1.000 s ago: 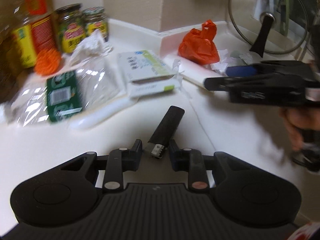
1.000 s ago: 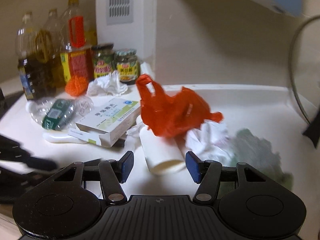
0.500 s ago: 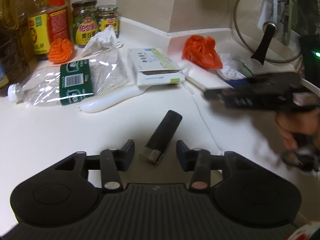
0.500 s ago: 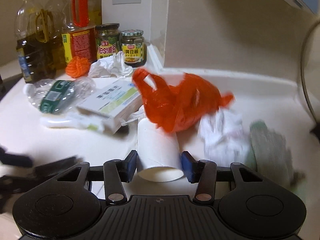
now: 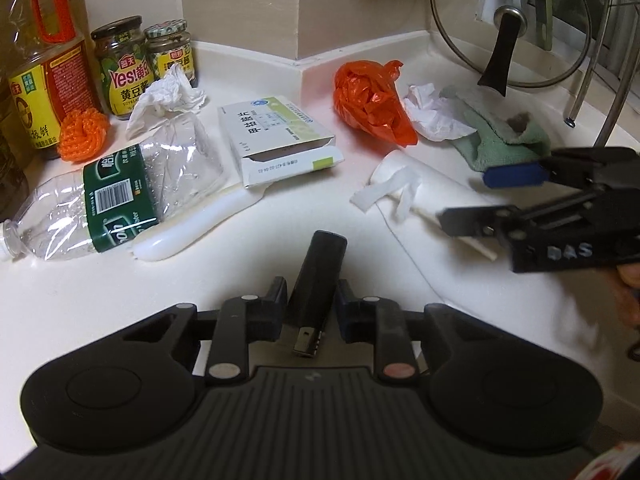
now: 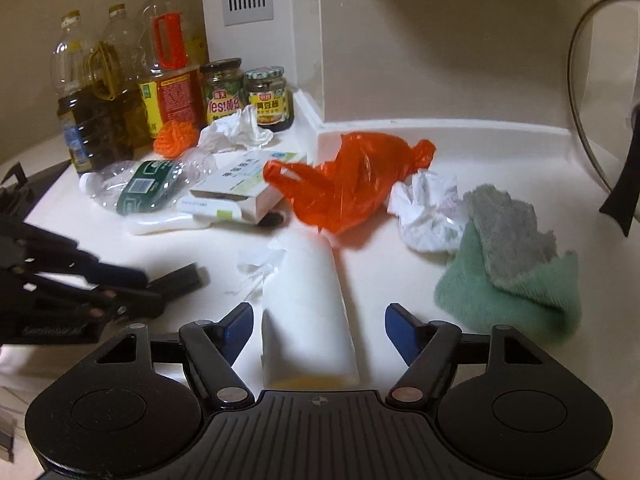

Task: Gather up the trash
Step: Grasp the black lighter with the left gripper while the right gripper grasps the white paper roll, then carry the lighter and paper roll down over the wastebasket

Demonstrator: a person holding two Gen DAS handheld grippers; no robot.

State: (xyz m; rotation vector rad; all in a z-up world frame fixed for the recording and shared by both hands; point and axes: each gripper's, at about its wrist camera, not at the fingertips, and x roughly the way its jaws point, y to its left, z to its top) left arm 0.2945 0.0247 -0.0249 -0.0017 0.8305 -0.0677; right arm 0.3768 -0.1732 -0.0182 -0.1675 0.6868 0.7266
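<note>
A black lighter (image 5: 316, 280) lies on the white counter (image 5: 100, 304) between the pads of my left gripper (image 5: 312, 306). The jaws are closing and the pads sit against the lighter's sides. In the right wrist view the left gripper (image 6: 148, 288) shows at the left with the lighter (image 6: 180, 280) sticking out. A white paper cup (image 6: 308, 308) lies on its side between the fingers of my right gripper (image 6: 318, 330). Those jaws are opening, with a gap at each pad. From the left wrist view, the right gripper (image 5: 480, 200) straddles the cup (image 5: 424, 184).
An orange plastic bag (image 6: 352, 184), crumpled tissue (image 6: 428, 212) and green cloth (image 6: 516, 264) lie behind the cup. Further left are a medicine box (image 5: 280, 140), crushed bottle (image 5: 120, 192), white plastic handle (image 5: 192, 232), orange scrubber (image 5: 82, 134), jars (image 5: 120, 68) and oil bottles (image 6: 96, 92). A glass lid (image 5: 504, 24) leans at the right.
The left jaws widened around the lighter, then narrowed onto it. The right jaws closed against the cup half a second ago and now stand wide apart. The orange bag lies further from the cup.
</note>
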